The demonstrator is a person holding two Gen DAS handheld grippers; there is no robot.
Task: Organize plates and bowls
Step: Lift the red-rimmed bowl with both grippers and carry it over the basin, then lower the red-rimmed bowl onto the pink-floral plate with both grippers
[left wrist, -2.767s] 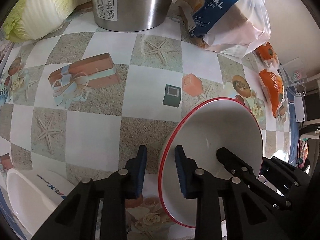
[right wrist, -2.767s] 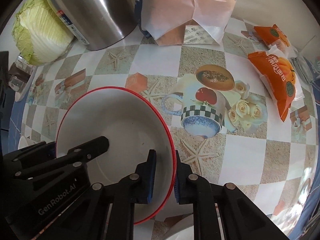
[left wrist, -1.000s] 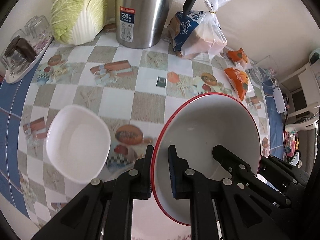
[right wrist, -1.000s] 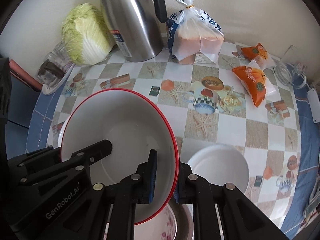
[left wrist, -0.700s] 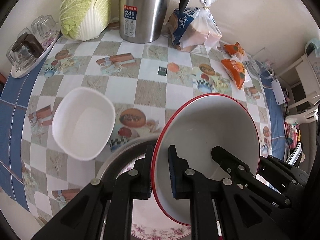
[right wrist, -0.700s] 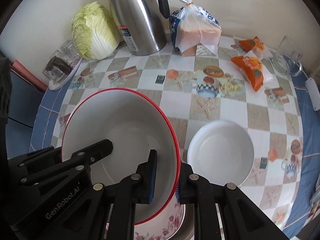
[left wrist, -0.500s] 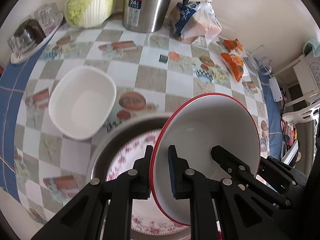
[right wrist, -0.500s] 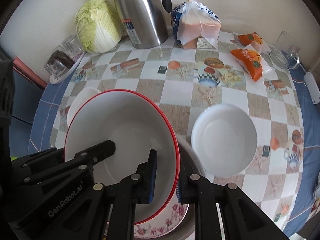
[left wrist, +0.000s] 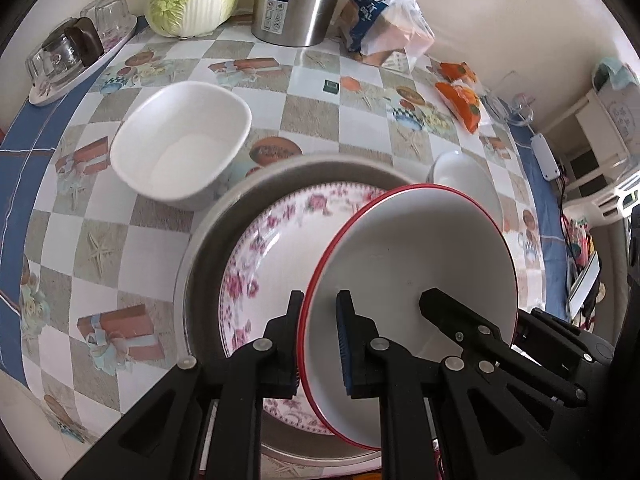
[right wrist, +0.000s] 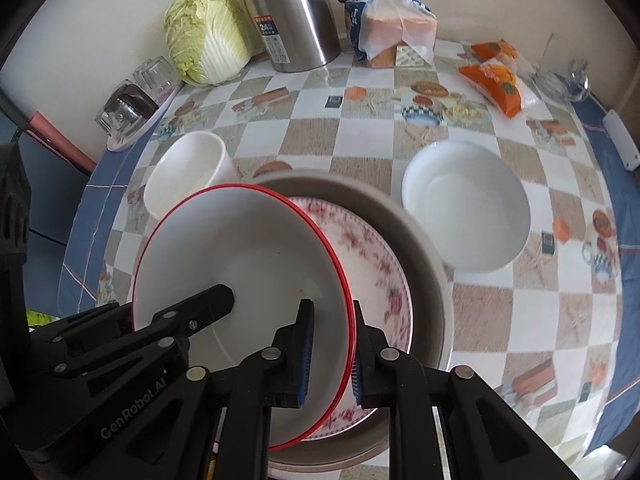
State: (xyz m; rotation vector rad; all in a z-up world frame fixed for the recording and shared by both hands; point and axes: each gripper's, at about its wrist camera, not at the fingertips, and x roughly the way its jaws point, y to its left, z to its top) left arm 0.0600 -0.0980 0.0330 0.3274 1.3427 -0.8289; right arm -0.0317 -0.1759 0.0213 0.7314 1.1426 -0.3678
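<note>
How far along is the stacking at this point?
Done: a floral plate already sits inside the grey dish. In hand: both the left gripper and right gripper are shut on the rim of the red-rimmed bowl, held over that stack. Left: the square white bowl and round white bowl stand loose on the table.
</note>
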